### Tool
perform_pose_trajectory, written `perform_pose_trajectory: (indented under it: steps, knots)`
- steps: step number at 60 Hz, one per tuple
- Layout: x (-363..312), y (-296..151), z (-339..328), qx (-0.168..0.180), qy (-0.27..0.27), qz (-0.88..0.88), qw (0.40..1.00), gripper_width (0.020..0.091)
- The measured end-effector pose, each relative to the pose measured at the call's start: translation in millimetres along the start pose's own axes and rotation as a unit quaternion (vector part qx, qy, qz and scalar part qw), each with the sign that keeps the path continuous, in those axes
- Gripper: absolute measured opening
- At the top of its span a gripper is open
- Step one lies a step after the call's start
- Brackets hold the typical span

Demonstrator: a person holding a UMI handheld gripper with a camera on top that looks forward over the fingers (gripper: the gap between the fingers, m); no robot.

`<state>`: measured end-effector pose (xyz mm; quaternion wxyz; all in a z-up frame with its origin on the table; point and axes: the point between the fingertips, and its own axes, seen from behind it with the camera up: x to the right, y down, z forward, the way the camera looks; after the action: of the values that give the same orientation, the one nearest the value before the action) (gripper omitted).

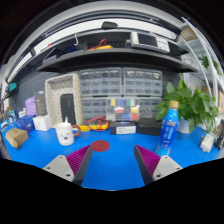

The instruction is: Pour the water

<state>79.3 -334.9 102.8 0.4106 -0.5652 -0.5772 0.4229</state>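
Your gripper (110,163) stands apart, holding nothing. The white mug (65,132) sits well left of the blue bottle (169,129) on the desk (115,150).

Bright, even indoor light fills the scene, and the blue bench (115,150) is vivid with a soft pale sheen toward its far side. Shadows are faint. Strong fisheye distortion bows the shelves (110,55) into arcs. Fine detail is soft throughout, most of all toward the rim
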Motion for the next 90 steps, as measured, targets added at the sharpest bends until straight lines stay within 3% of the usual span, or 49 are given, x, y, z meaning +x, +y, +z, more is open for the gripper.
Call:
perform_pose_trajectory:
  steps: [7,22,39,47,49,53,60,65,82,90]
  knots:
    - [54.4,12.4,-4.4,0.023,0.035,0.002,0.999,0.0864]
    - [157.6,-7.5,11.5,0.064,0.118,0.001,0.991,0.0852]
    - [210.7,-28.6,74.1,0.082,0.134,0.009,0.988,0.0835]
    - [214.5,-31.5,92.1,0.079,0.130,0.020,0.988,0.0740]
    - [214.9,-31.2,95.9,0.081,0.128,0.023,0.988,0.0693]
    - [213.9,-30.6,100.6,0.084,0.127,0.020,0.988,0.0527]
    - [214.7,-34.0,102.1,0.098,0.133,-0.001,0.986,0.0468]
    - [212.4,-35.9,103.5,0.105,0.140,-0.006,0.985,0.0369]
    - [209.5,-33.5,103.8,0.088,0.142,-0.008,0.986,0.0358]
    - [175.1,-43.1,107.5,0.075,0.130,-0.073,0.986,0.0356]
